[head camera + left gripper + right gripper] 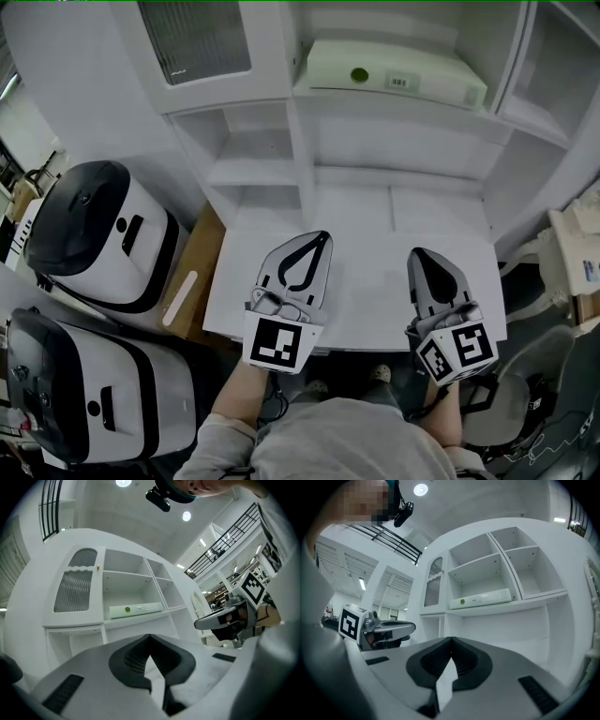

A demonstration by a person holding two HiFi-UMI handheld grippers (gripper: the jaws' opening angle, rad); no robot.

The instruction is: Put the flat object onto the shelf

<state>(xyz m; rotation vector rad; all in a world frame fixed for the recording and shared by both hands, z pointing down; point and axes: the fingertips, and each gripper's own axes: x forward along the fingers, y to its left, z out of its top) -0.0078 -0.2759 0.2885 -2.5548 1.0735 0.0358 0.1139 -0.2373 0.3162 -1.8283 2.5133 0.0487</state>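
A flat pale green box (394, 75) lies on the middle shelf of a white shelf unit (300, 178) that stands at the back of a white desk (361, 309). It also shows in the left gripper view as the box (136, 610) and in the right gripper view as the box (480, 599). My left gripper (322, 236) hovers over the desk's near half, shut and empty, its tips meeting (149, 637). Beside it my right gripper (419, 253) is shut as well, with nothing held (451, 640). Both are well short of the shelf.
Two large white-and-black appliances (103, 234) (84, 394) stand left of the desk, next to a cardboard box (192, 281). A ribbed-glass cabinet door (197, 37) sits upper left of the shelves. A grey chair (525, 394) is at the right.
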